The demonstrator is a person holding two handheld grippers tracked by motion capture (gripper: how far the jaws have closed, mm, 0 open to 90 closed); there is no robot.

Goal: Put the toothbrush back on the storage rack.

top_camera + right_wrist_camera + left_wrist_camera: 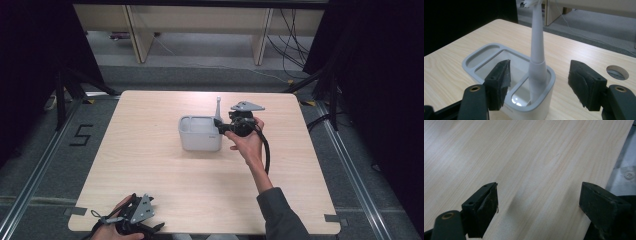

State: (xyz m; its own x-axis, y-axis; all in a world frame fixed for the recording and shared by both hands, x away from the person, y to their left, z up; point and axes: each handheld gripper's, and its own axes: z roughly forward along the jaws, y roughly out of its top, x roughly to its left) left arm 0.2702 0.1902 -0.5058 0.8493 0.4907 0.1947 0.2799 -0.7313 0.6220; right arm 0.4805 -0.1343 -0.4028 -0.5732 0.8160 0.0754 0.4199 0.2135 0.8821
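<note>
A pale grey holder (pixel 200 134) with several compartments stands on the wooden table (pixel 150 165), a little behind its middle. A white toothbrush (pixel 218 106) stands upright in the holder's small end compartment. My right gripper (pixel 219 125) is level at the holder's right end. In the right gripper view its jaws are open on either side of the toothbrush (pixel 537 50), and the pads (pixel 499 82) stand apart from the handle above the holder's rim (pixel 471 62). My left gripper (pixel 145 225) rests at the table's front left edge, open (pixel 539 205) over bare wood.
A round cable hole (pixel 617 72) is cut in the table beyond the holder. Dark curtains hang on both sides, and wooden furniture legs (pixel 137 37) and cables lie on the floor behind the table. A floor mark reading 5 (pixel 81 135) lies to the left.
</note>
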